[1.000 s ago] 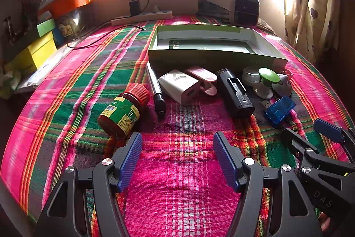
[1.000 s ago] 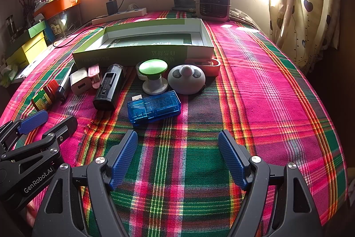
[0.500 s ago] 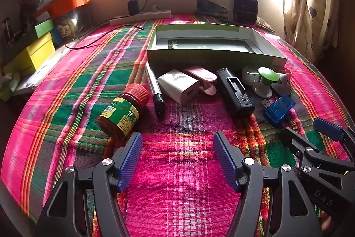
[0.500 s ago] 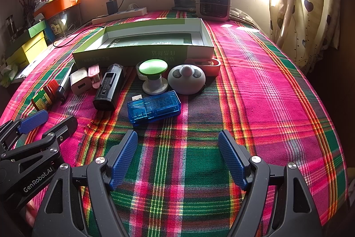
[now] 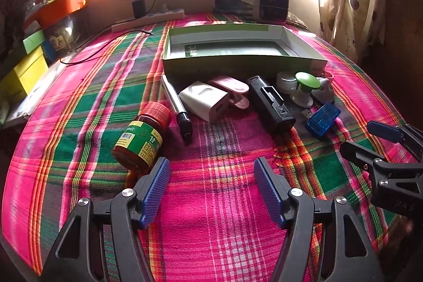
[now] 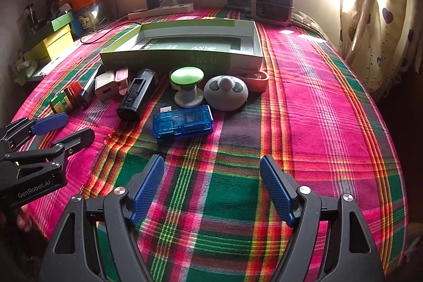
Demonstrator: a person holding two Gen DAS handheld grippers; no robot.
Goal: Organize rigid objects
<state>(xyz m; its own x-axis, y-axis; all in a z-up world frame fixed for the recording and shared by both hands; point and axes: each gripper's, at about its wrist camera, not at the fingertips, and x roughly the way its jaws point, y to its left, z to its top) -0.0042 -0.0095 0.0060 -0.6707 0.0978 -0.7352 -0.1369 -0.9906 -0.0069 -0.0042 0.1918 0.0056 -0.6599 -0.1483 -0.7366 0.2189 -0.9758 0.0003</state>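
Fingers (image 5: 156,189) unchanged, apart, empty.

The left black two-finger gripper with blue ribbed pads (image 5: 210,192) hangs low over the pink-and-green plaid cloth (image 5: 211,234), its jaws spread wide with nothing between them. Just beside it, the right black gripper with the same blue pads (image 6: 211,189) hovers over that cloth likewise, jaws apart and holding nothing.

Left gripper body (image 6: 29,173): we read "GenRobot.AI" in white.
Right gripper body (image 5: 396,192): we make out "DAS", partly shadowed.
Red-capped bottle (image 5: 142,136): we see a barcode, "100" and Chinese characters on its green-yellow label.
Green box (image 6: 185,44): print too blurred to read.
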